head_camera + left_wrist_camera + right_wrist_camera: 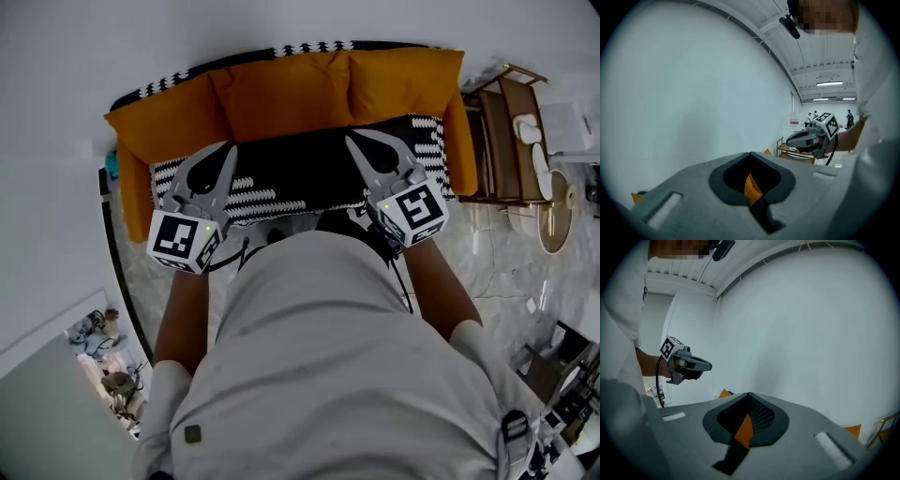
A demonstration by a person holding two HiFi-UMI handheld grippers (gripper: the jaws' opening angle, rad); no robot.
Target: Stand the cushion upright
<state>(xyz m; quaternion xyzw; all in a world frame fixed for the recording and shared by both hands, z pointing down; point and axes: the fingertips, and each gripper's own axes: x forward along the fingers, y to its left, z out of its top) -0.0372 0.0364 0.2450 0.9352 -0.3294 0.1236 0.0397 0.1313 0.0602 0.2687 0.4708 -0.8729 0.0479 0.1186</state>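
Cushion heading: the cushion (281, 94) is standing on its long edge against the sofa's (131, 183) back. Its long axis is running left to right along that back edge, and its broad face is turning toward the person.
Cushion place: it is sitting at the middle of the back edge, between the left cushion (167, 120) and the right cushion (405, 80), pressing against both. Its lower edge is meeting the seat.
Cushion look: it is showing plain orange, plump and lightly creased, with its top edge lying about level.
Neighbours: the left cushion is sloping down toward the sofa's left corner, and the right cushion is standing straight.
Arms: both forearms are reaching forward from the body, roughly parallel, with the marker cubes facing up at the near end.
Left gripper (228, 150): its jaws are pressing together with nothing between them. The tip is pointing at the back edge, close to the seam between the left cushion and the cushion. Whether it is touching, I cannot tell.
Right gripper (357, 141): its jaws are likewise closing on nothing. The tip is pointing near the cushion's lower right corner.
Own views: each is looking along its closed jaws at a white wall (693, 93), with a sliver of orange showing through the opening.
Throw (281, 192): black with white zigzag rows, it is covering the seat and trailing over the sofa's top edge.
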